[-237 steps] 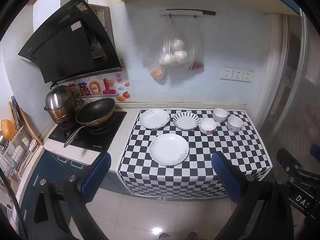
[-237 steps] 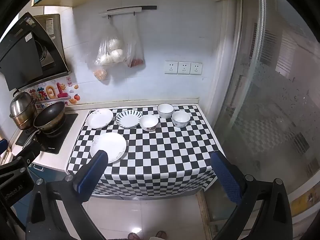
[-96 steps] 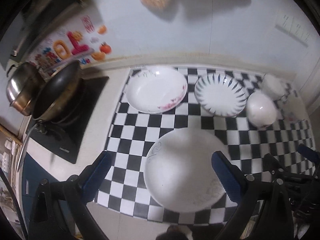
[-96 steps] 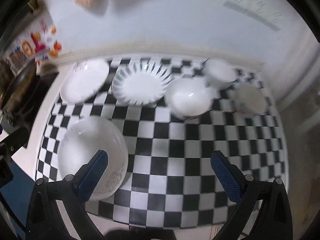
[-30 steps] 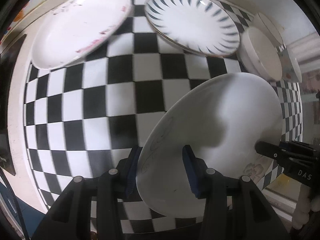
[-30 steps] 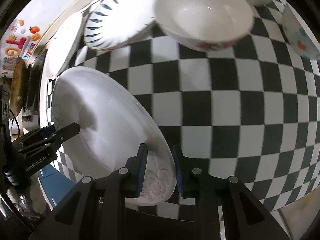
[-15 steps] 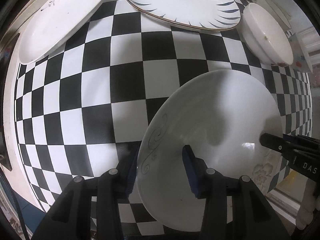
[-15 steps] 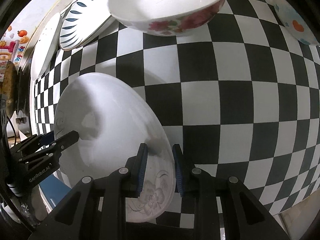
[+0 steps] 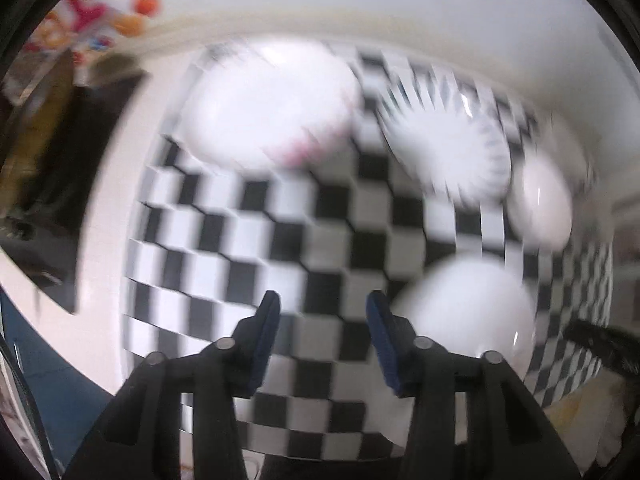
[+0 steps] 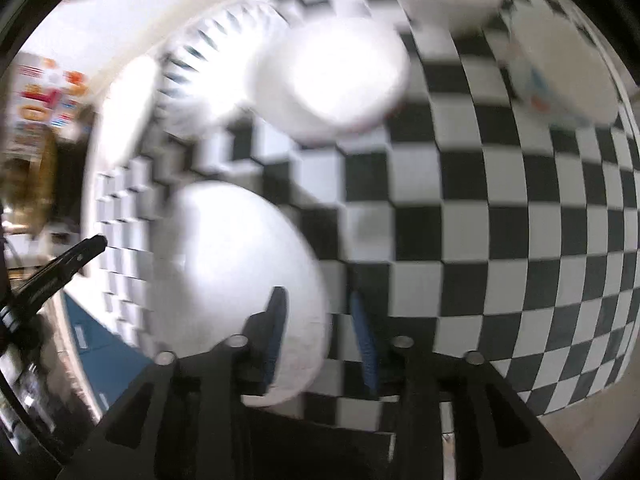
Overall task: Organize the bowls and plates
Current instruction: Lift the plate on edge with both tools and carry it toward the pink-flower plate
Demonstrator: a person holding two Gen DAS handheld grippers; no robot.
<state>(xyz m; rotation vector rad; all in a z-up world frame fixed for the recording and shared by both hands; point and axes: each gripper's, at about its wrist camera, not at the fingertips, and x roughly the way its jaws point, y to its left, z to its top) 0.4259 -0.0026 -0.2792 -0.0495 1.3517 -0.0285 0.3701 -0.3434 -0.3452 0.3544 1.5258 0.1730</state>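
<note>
Gripping nothing, left gripper jaws apart over checkered cloth, right gripper clamped on white plate rim, frames blurred.

Bare checkered table lies open ahead of the left gripper. The white plate sits just right of it, with the pink-flecked plate, the blue-rayed plate and a bowl lining the back. In the right view, cloth right of the plate is clear up to two bowls.

Home kitchen: stove, checkered counter, dishes.
</note>
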